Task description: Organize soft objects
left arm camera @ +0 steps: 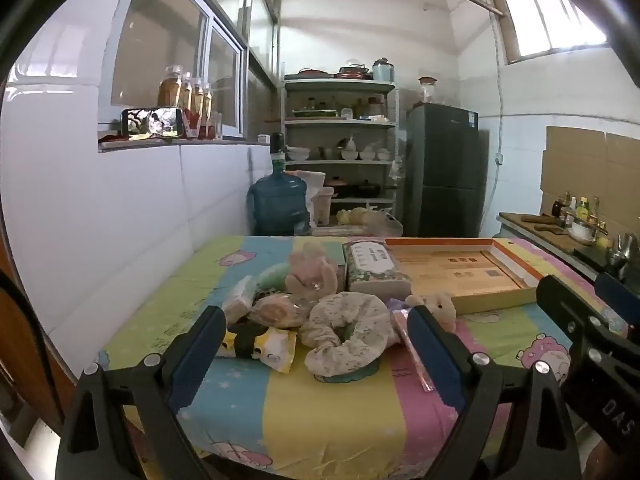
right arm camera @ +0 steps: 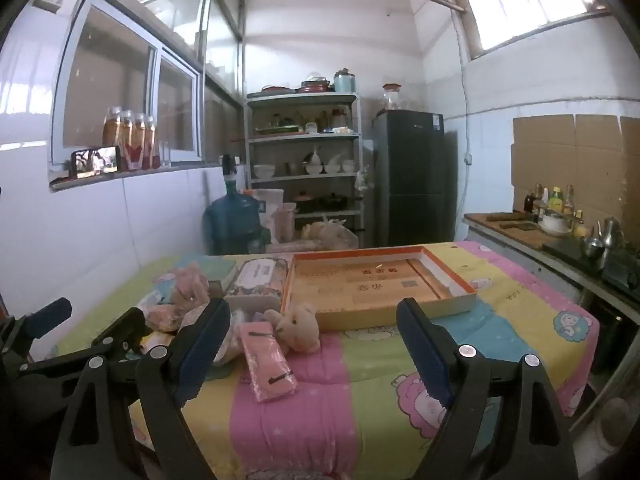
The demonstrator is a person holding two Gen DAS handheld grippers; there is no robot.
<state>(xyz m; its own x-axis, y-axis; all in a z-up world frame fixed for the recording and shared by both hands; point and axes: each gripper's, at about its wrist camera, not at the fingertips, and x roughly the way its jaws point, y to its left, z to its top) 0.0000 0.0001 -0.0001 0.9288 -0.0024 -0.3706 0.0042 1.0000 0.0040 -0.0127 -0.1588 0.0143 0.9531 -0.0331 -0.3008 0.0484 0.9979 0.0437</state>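
A heap of soft things lies on the cloth-covered table (left arm camera: 328, 412): a floral scrunchie (left arm camera: 348, 332), a yellow-and-white packet (left arm camera: 260, 344), a pink plush (left arm camera: 312, 276), a small teddy bear (right arm camera: 298, 326) and a pink packet (right arm camera: 266, 360). Behind them are a floral tissue pack (right arm camera: 260, 280) and a shallow orange-rimmed box (right arm camera: 452, 276) with nothing in it. My left gripper (left arm camera: 314, 316) is open above the table's near edge, short of the scrunchie. My right gripper (right arm camera: 314, 312) is open too, short of the bear and pink packet. Neither holds anything.
A white wall runs along the table's left side. Beyond the far edge stand a blue water jug (left arm camera: 278, 204), a shelf of dishes (left arm camera: 340, 140) and a dark fridge (left arm camera: 444, 172). A counter with bottles (right arm camera: 560, 216) is at the right.
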